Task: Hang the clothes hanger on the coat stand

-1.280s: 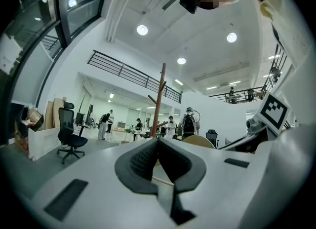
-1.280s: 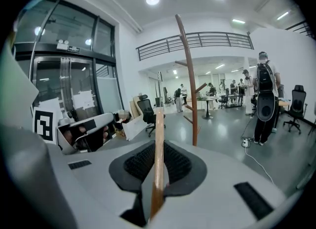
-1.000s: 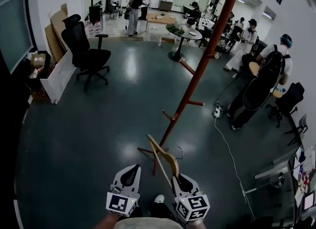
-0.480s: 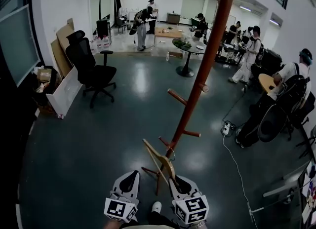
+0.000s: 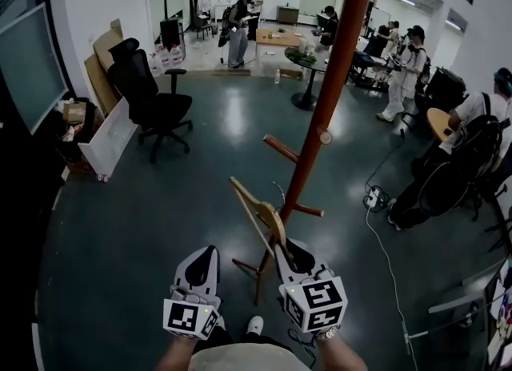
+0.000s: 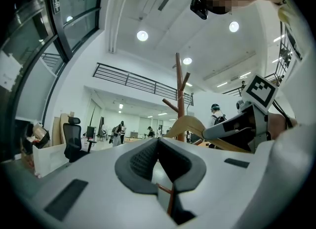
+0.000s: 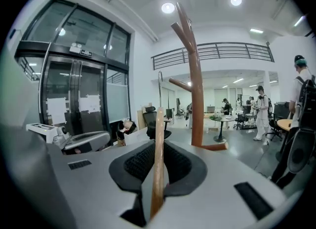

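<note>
Left of the coat stand [image 5: 336, 65], well away across the dark floor, a black office chair [image 5: 150, 96] sits beside some leaning cardboard [image 5: 102, 56]. Nearer the stand's foot, the person's left gripper [image 5: 206, 256] is held low with its jaws pressed together on nothing; its own view shows the pads meeting and only the stand's base showing through the gap below them. Next along, the wooden clothes hanger [image 5: 258, 209] tilts up and to the left, just in front of the stand's pole and among its lower pegs [image 5: 280, 149], on none of them. Its thin wire hook [image 5: 280, 193] points up beside the pole. The right gripper [image 5: 291, 253] has its jaws clenched on the hanger's lower end, the wood running upright between the pads in the right gripper view. Right of the stand, a cable [image 5: 384, 241] trails over the floor, and a person with a backpack [image 5: 472, 133] sits near others.
</note>
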Demonstrator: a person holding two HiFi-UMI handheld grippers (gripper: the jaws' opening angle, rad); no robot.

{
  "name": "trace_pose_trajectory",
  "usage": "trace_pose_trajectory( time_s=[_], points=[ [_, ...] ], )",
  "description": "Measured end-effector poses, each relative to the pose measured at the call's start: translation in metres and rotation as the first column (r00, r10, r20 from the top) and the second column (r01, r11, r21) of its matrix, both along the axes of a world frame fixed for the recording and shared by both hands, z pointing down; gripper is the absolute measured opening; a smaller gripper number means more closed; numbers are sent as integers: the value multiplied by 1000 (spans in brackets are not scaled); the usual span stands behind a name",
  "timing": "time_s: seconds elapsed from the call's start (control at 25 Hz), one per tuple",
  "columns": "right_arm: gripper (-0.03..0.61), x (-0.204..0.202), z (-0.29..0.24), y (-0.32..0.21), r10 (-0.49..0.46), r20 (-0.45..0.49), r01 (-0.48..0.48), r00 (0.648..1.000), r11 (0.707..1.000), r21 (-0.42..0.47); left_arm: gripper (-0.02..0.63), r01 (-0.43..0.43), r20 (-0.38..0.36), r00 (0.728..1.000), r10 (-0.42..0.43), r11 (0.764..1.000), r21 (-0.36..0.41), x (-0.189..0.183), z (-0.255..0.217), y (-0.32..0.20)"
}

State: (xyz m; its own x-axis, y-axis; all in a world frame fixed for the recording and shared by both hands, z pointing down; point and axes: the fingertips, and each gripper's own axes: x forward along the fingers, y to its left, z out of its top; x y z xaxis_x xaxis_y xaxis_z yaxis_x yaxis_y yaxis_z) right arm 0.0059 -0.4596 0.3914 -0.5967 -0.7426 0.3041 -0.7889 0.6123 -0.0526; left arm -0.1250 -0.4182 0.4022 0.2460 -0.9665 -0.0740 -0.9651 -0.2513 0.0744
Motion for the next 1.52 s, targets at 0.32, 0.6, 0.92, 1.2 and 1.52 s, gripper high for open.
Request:
trace_pose_trajectory(
  time_s=[0.32,0.6,0.92,1.2,1.52],
  points=[
    [69,6,-32,-37,125,61,-125,990,992,-7,12,-55,-9,998,55,998,8,-4,-9,-18],
    [69,11,-14,-60,200,113,-190,973,977,-95,12,-125,-13,992,125,992,-1,-10,-6,-28],
    [69,4,-14,-84,228,78,-221,971,971,-87,12,-155,-24,988,155,987,-30,-18,9,-40],
    [69,2,-5,-95,248,78,-239,966,965,-108,12,-199,-23,980,198,979,-45,-9,18,-54],
    [69,4,8,-102,261,54,-252,964,959,-131,12,-232,-21,973,231,972,-29,0,15,-62]
  ],
)
